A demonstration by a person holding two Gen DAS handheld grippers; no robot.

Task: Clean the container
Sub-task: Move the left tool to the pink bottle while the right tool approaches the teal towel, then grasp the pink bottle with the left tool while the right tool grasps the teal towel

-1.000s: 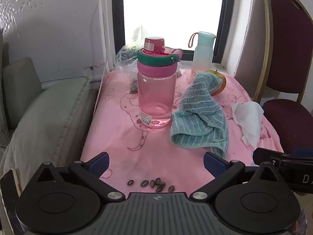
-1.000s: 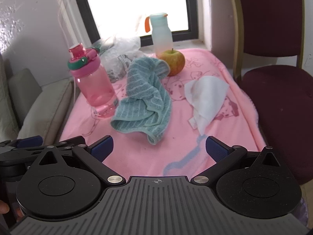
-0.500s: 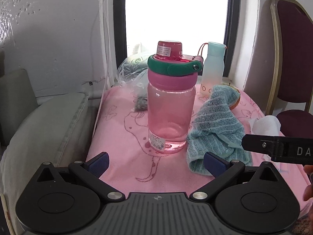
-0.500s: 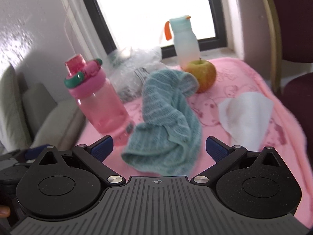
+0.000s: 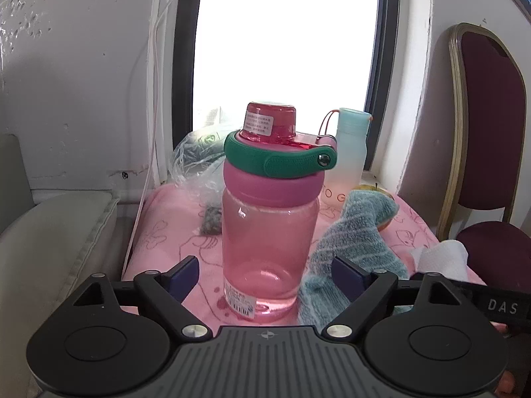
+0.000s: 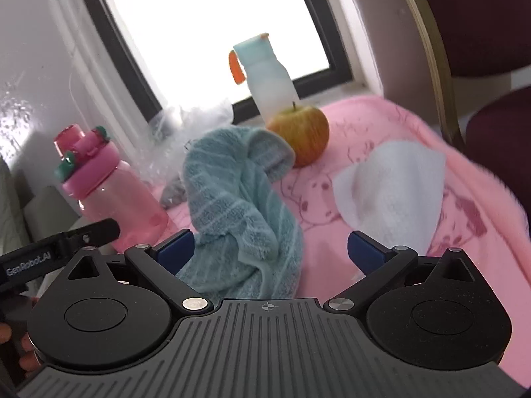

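Both claws have closed in since the earlier frames: the pink bottle now fills the left view, and the teal towel sits much nearer the right one. Ahead of both claws stretches the pink-covered tabletop. Straight in front of the left claw the bottle stands upright, its base between the spread fingers, which do not touch it. The towel lies crumpled just ahead of the right claw, also spread and empty, nearer its left finger. Beyond the towel sits an apple, and a white tissue lies ahead to the right. One risk: a finger nudging the tall bottle off-centre could tip it on the soft cloth
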